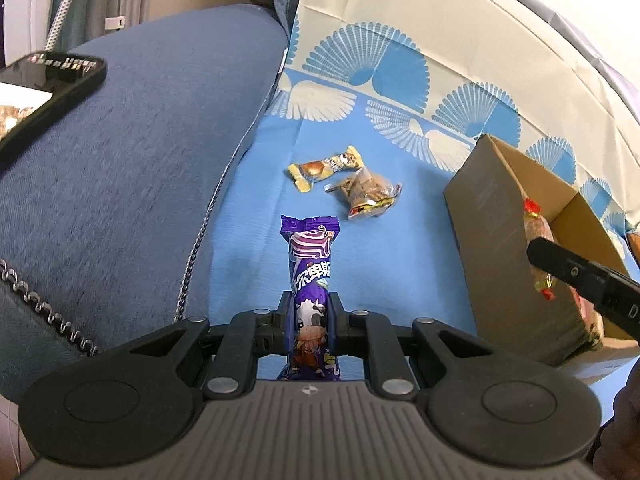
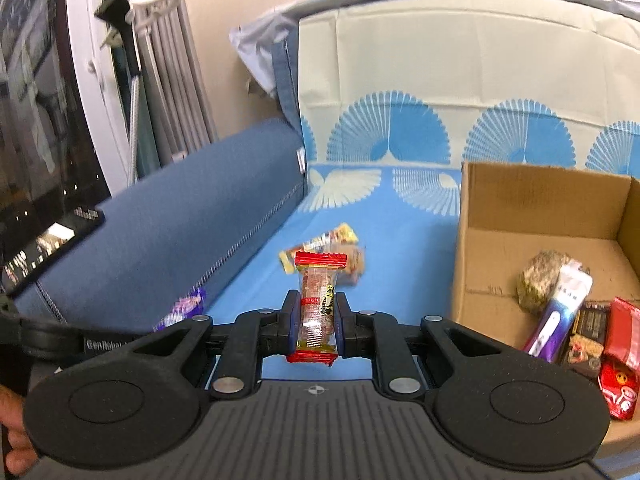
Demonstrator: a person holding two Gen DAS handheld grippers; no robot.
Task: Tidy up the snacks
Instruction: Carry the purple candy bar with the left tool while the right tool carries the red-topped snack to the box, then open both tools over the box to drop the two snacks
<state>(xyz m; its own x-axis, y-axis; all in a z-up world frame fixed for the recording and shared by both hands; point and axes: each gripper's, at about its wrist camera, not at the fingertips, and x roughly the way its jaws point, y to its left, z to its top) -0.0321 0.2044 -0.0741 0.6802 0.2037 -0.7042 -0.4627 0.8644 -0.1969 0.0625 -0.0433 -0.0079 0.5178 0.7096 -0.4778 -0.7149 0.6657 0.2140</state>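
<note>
The left gripper [image 1: 311, 318] is clamped on a purple snack bar [image 1: 310, 276], which sticks out forward between its fingers. Ahead of it, two more wrapped snacks [image 1: 344, 178] lie on the blue cloth [image 1: 400, 248], and a cardboard box [image 2: 540, 216] stands to its right. The right gripper [image 2: 317, 320] grips a red-ended snack packet [image 2: 318, 304] upright between its pads. To its right, the box holds several snacks [image 2: 576, 320], perhaps five; the blur makes counting unsure.
</note>
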